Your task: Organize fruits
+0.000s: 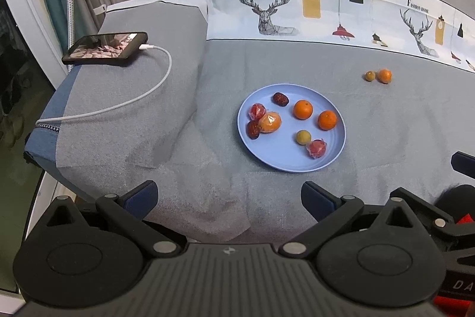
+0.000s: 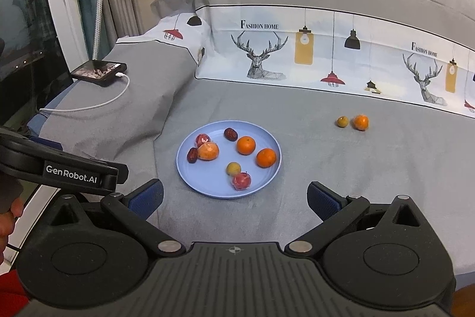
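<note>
Both your claws, left claw [image 1: 228, 198] and right claw [image 2: 234, 198], are spread wide and hold nothing. The blue plate [image 1: 282, 159] on the bed [image 1: 386, 124] carries eight fruits. At its 2 o'clock, an orange [image 1: 384, 75] and a small yellow fruit [image 1: 369, 76] lie touching.

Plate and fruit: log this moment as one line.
left gripper open, empty | right gripper open, empty | plate holds eight fruits | orange, small fruit loose on bed
</note>
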